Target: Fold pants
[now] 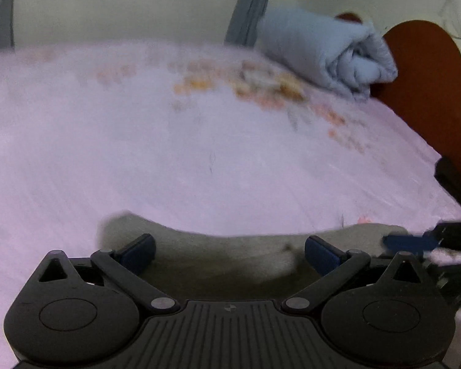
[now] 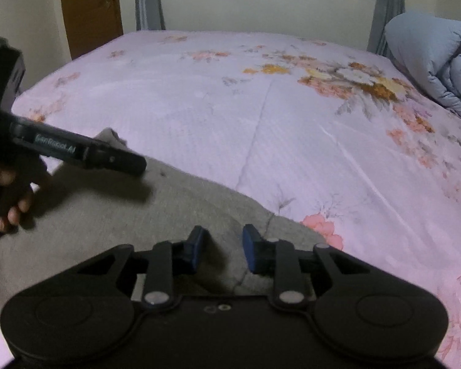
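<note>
The left gripper (image 1: 229, 250) hung spread wide over the grey pants (image 2: 116, 215), which lay at the near edge of the floral bedspread (image 2: 261, 123); the right gripper (image 2: 222, 249) hovered parted, grasping nothing. Judging by this, a fold was pending: both needed to pinch an edge
</note>
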